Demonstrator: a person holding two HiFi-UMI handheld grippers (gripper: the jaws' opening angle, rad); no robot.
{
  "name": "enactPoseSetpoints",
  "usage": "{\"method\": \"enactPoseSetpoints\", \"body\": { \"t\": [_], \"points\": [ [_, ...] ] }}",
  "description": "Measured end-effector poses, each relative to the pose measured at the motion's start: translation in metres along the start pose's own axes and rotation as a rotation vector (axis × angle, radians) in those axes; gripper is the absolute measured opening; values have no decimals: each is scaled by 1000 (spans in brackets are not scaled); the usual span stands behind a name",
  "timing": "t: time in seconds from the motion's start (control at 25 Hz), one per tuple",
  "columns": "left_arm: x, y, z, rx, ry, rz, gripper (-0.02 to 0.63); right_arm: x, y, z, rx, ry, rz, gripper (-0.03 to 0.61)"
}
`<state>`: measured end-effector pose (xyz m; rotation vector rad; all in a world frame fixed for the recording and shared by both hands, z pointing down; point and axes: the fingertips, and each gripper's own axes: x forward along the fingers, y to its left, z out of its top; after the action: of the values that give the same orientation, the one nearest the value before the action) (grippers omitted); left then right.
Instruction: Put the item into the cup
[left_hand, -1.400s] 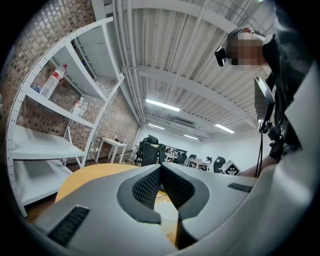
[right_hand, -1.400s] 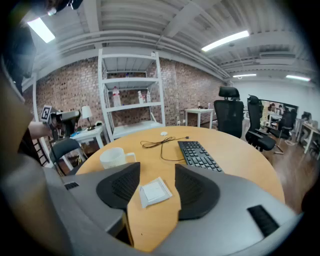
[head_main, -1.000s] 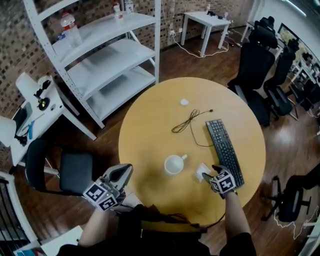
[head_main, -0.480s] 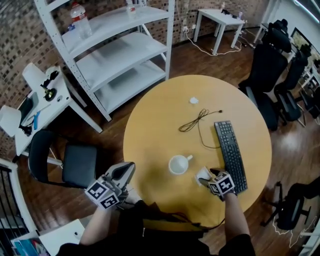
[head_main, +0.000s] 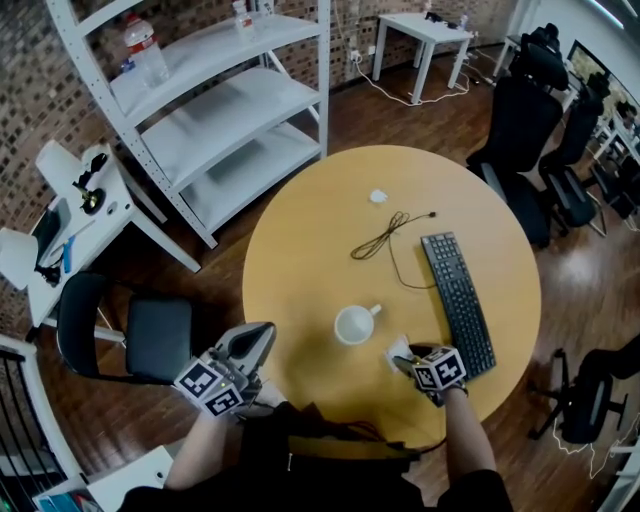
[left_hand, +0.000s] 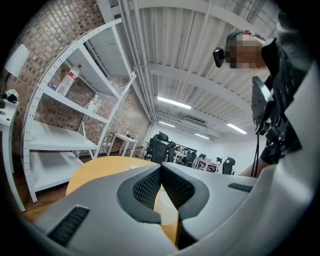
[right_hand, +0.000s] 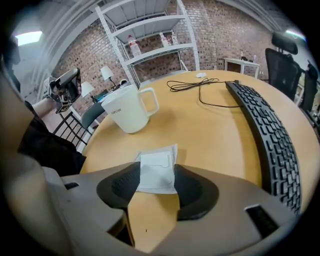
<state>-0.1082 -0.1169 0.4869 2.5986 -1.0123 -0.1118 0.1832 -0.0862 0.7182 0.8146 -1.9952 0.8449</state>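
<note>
Right gripper (right_hand: 157, 179): jaws have just been closing, and the pads touch both edges of the white packet (right_hand: 157, 167), which lies near the cup (right_hand: 126, 114) on its handle side.
Left gripper (left_hand: 160, 175): jaws together, empty, well left of the cup.
Grip advice: pinch firmly, lift clear of the rim, release directly over the cup's mouth.

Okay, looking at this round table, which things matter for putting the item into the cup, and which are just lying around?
Part of the job:
- white packet
- white cup

Just lying about:
- black keyboard
- black cable
- small white object beyond the cable
</note>
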Motion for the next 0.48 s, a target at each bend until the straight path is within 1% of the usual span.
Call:
{"method": "enactPoseSetpoints", "body": {
  "t": [0.04, 0.08, 0.12, 0.2, 0.32, 0.48],
  "points": [
    [-1, 1, 0, 0, 0, 0, -5, -1, 0, -1, -5, -2, -12, 216],
    [-3, 2, 0, -1, 0, 0, -5, -3, 0, -1, -14, -6, -30, 190],
    [-4, 3, 0, -1, -2, 1, -5, -5, -1, -1, -25, -12, -47, 135],
    [-6, 4, -1, -4, -6, 2, -5, -10, 1, -3, -32, -23, -67, 75],
    [-7, 2, -1, -5, -8, -4, -5, -20, 6, -5, -44, -41, -85, 40],
    [-8, 0, 1, -3, -15, -23, -5, -40, 21, 9, -56, -107, -106, 18]
  ]
}}
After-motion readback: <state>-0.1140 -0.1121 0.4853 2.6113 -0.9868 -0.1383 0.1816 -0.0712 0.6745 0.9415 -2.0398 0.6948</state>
